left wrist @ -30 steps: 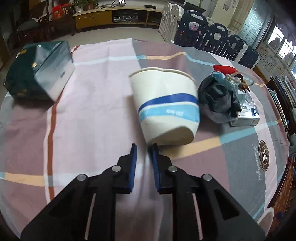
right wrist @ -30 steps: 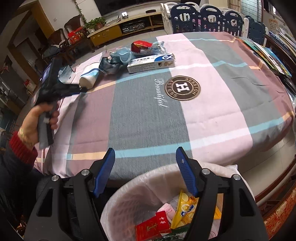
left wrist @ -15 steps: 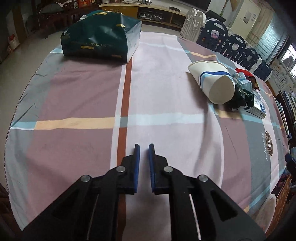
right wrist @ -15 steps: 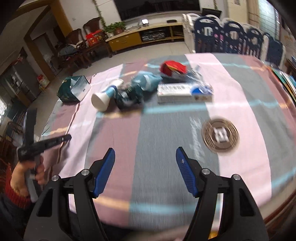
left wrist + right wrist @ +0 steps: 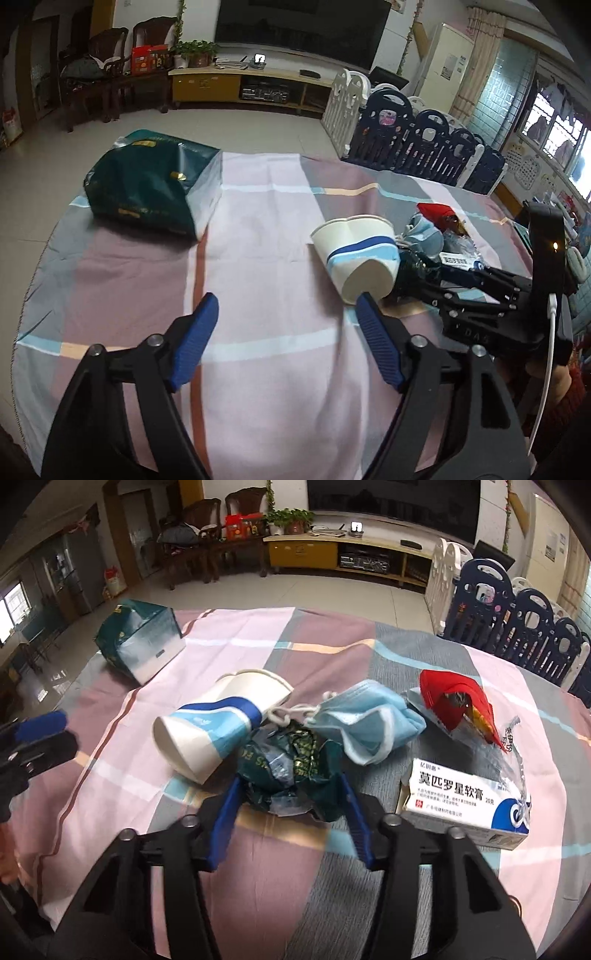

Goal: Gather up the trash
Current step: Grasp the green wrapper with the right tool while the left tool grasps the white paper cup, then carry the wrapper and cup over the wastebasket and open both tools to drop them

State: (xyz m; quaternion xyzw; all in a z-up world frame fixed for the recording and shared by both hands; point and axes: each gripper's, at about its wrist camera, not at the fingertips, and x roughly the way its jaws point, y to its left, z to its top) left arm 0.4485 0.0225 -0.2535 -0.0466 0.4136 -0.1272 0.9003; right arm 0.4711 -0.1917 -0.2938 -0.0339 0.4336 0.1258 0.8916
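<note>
Now we are closing the right gripper (image 5: 291, 812) around the crumpled green wrapper (image 5: 291, 771) beside the paper cup (image 5: 218, 727); the left gripper (image 5: 284, 332) is opening, empty. Next, squeeze firmly, then lift.

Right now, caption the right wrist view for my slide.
Right gripper fingers closing around crumpled green wrapper beside tipped paper cup.
</note>
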